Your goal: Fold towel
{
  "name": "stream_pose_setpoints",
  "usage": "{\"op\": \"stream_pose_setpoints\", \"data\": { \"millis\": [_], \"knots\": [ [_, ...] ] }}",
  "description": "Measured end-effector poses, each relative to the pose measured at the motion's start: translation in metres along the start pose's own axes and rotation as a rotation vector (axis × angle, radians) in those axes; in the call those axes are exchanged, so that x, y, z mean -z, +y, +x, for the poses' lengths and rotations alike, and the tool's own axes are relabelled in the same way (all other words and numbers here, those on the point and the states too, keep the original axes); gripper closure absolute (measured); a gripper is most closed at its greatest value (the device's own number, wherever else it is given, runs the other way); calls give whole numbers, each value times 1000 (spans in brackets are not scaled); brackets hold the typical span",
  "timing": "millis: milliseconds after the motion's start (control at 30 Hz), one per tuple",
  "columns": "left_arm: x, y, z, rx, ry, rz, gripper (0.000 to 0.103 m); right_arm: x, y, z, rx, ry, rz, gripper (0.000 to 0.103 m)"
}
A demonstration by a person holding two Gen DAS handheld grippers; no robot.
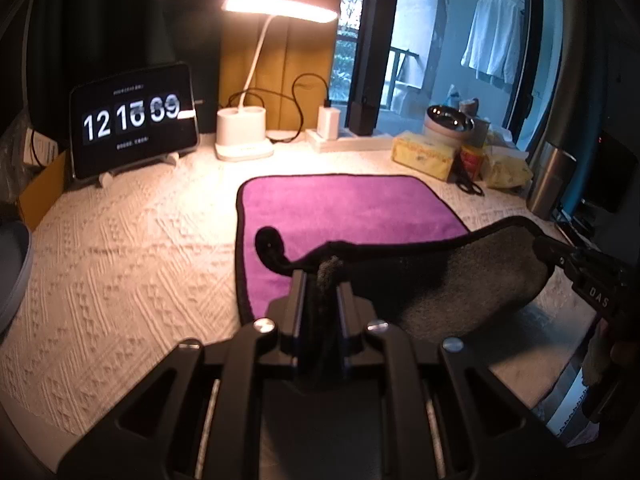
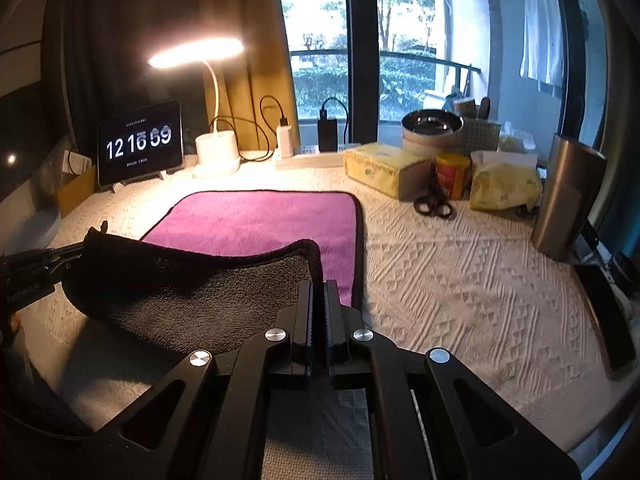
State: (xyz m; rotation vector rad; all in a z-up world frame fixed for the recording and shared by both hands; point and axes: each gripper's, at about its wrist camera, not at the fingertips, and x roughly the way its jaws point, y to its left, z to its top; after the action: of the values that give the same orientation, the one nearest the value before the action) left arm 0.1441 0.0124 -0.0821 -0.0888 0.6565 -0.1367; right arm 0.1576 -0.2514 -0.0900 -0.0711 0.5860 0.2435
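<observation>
White textured tablecloth [image 2: 460, 280] under purple towel [image 2: 260, 220], scissors [image 2: 434, 206], tissue box [image 2: 384, 170] (yellow), lamp base [image 2: 216, 156].

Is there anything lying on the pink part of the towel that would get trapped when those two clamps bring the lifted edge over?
Nothing visible does. The left hand-held gripper and right hand-held gripper each pinch a near corner of the towel, and its purple face ahead lies bare. The scissors and tissue pack sit off to the right, clear of it.
</observation>
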Motion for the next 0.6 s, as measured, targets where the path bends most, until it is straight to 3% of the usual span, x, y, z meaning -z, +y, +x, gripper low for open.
{"op": "stream_pose_setpoints", "data": {
  "millis": [600],
  "knots": [
    [-38, 3, 2, -1, -84, 21, 89, -35, -5, 4, 16, -99, -31, 98]
  ]
}}
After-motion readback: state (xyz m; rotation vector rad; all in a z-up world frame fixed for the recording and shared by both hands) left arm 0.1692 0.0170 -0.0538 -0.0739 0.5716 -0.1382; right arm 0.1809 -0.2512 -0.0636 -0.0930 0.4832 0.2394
